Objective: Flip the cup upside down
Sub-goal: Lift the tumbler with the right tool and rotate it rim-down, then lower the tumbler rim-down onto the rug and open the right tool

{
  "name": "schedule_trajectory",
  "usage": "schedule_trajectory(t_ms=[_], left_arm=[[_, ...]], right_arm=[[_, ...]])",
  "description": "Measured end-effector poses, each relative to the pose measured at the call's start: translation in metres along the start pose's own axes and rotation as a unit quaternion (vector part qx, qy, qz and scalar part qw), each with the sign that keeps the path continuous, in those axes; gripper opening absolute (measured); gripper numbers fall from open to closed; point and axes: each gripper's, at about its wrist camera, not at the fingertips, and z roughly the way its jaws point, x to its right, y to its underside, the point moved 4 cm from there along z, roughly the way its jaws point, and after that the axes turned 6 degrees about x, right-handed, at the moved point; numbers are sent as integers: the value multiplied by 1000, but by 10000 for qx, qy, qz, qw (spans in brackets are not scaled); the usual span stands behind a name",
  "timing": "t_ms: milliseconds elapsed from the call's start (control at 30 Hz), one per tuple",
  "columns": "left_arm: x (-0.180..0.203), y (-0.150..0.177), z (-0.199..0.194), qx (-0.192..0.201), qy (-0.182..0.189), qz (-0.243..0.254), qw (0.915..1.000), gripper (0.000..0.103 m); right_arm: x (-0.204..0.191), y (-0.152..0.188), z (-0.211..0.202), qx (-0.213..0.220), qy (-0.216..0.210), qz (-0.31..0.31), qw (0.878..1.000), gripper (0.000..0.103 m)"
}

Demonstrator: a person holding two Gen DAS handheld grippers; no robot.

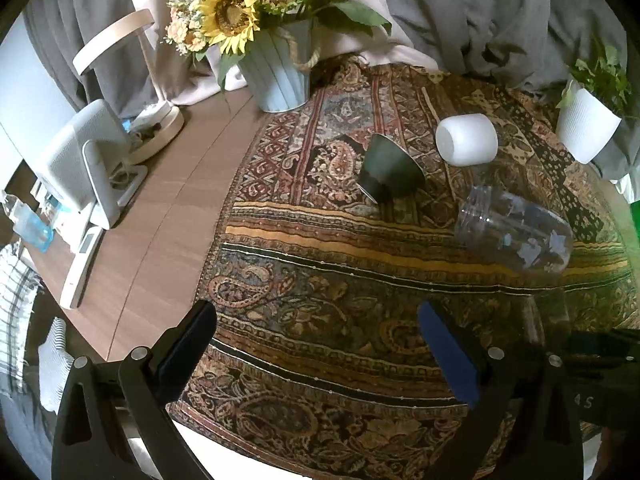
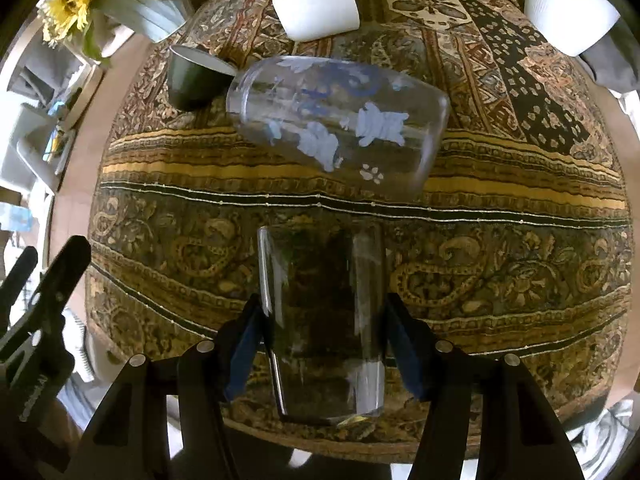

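Hard to make out a lot here. The plain glass [image 2: 324, 320] is see-through, so the patterned cloth [image 2: 500, 208] shows right through it and its rim and base edges mostly vanish; only the left edge and a bright streak on the right give it away. In the left view it's just a faint shape [image 1: 546, 316] at the far right, half behind dark gripper parts. Can't tell which end is the mouth.

The right gripper [image 2: 322, 344] has both blue pads against the glass, one on each side, clamped around its lower part, and the glass sticks out forward past the fingertips. Whether it touches the cloth, I can't say.

The left gripper [image 1: 316, 340] has its jaws wide apart with only cloth between them, well clear of the cups.

Farther out: a printed glass [image 2: 340, 120] lies on its side, a dark green cup [image 2: 192, 80] tipped over just beside it, a white cup [image 2: 316, 4] on its side behind. The sunflower pot [image 1: 276, 72] and a white planter [image 1: 586, 124] sit at the back, the planter cut off by the lens edge.
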Motion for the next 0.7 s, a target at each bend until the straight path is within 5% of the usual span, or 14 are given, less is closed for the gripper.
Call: schedule_trajectory(t_ms=[133, 433, 700], left_arm=[[4, -1, -9, 85, -27, 18, 10000, 103], [25, 1, -52, 401, 132, 171, 9990, 103], [76, 23, -75, 401, 729, 253, 9962, 103]], right_arm=[[-4, -1, -20, 483, 31, -135, 9987, 72], [15, 12, -93, 1495, 163, -15, 9886, 73], [60, 34, -118, 1848, 513, 226, 9812, 73]])
